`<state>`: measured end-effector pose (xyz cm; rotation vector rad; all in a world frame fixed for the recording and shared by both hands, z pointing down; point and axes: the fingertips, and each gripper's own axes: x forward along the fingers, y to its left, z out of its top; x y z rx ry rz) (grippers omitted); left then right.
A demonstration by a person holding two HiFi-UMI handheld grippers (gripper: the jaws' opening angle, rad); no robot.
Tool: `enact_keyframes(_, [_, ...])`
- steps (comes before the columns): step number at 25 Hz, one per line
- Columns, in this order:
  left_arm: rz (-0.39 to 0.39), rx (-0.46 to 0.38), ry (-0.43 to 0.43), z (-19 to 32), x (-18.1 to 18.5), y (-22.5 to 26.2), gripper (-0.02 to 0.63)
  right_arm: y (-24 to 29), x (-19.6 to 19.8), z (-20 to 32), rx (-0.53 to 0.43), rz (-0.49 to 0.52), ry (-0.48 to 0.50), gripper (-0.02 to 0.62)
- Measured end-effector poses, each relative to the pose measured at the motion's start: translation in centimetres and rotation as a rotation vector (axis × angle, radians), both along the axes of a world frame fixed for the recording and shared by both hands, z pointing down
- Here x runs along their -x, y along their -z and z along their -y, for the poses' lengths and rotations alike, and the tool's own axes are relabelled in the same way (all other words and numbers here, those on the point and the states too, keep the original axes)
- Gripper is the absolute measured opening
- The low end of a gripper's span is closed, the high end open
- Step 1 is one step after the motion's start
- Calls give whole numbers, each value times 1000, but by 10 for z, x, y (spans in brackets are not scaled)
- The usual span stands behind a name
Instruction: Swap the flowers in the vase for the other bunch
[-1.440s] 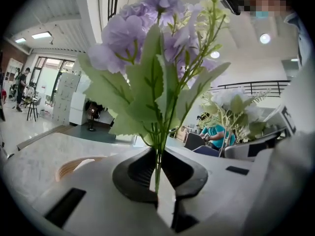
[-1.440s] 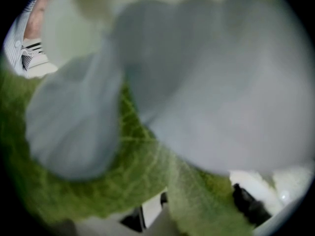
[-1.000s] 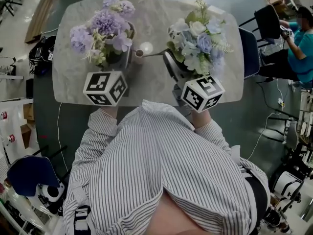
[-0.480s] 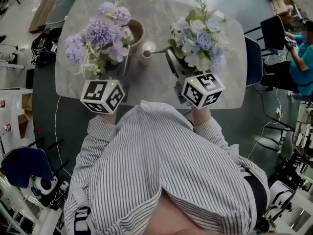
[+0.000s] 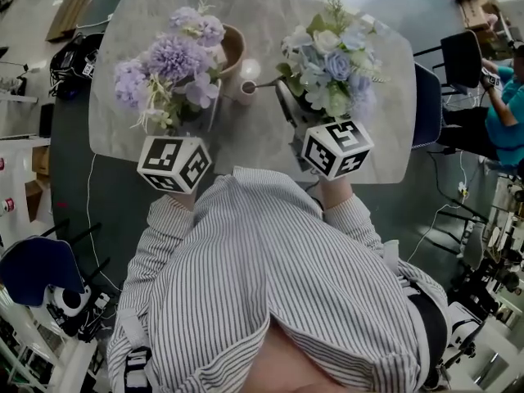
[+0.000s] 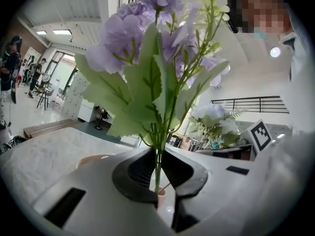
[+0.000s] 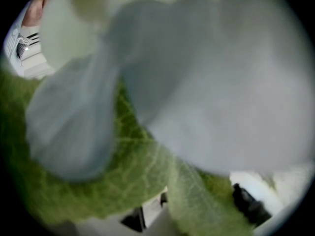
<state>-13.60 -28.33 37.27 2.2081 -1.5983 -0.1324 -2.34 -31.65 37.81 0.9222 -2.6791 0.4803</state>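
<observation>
My left gripper [image 5: 195, 113] is shut on the green stems of a purple bunch [image 5: 168, 60], which stands upright above its jaws [image 6: 158, 177]. The purple flowers [image 6: 147, 23] fill the top of the left gripper view. My right gripper [image 5: 286, 103] carries a blue and white bunch [image 5: 332, 56] over the table's right half. In the right gripper view, petals [image 7: 206, 73] and a leaf [image 7: 128, 176] cover the lens and hide the jaws. A tan vase [image 5: 232, 46] stands behind the purple bunch, its mouth bare.
The marble table [image 5: 254, 146] has its near edge right under both marker cubes. A small pink cup [image 5: 246, 91] stands between the two bunches. A seated person [image 5: 503, 105] and a dark chair [image 5: 460, 56] are at the far right. Bags and cables lie on the floor to the left.
Both grippers have drifted slightly toward the near edge and lower, each with its bunch. The purple bunch has shifted left, and the tan vase now shows behind it.
</observation>
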Motion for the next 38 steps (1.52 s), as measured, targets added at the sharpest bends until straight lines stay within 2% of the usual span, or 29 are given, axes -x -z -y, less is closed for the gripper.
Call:
enact_keyframes(3, [-5, 14, -2, -1, -8, -4, 44, -3, -4, 1, 5, -19, 14, 37])
enact_keyframes(9, [-21, 55, 7, -5, 14, -22, 44, -19, 19, 2, 35, -47, 30, 37])
enact_keyframes(14, [-24, 81, 16, -9, 2, -29, 44, -25, 10, 3, 47, -58, 51, 38])
enact_keyframes(29, [-34, 160, 28, -12, -5, -55, 44, -59, 18, 3, 110, -122, 113, 38])
enact_keyframes(38, [-29, 184, 43, -17, 3, -71, 44, -78, 27, 5, 115, -157, 137, 38])
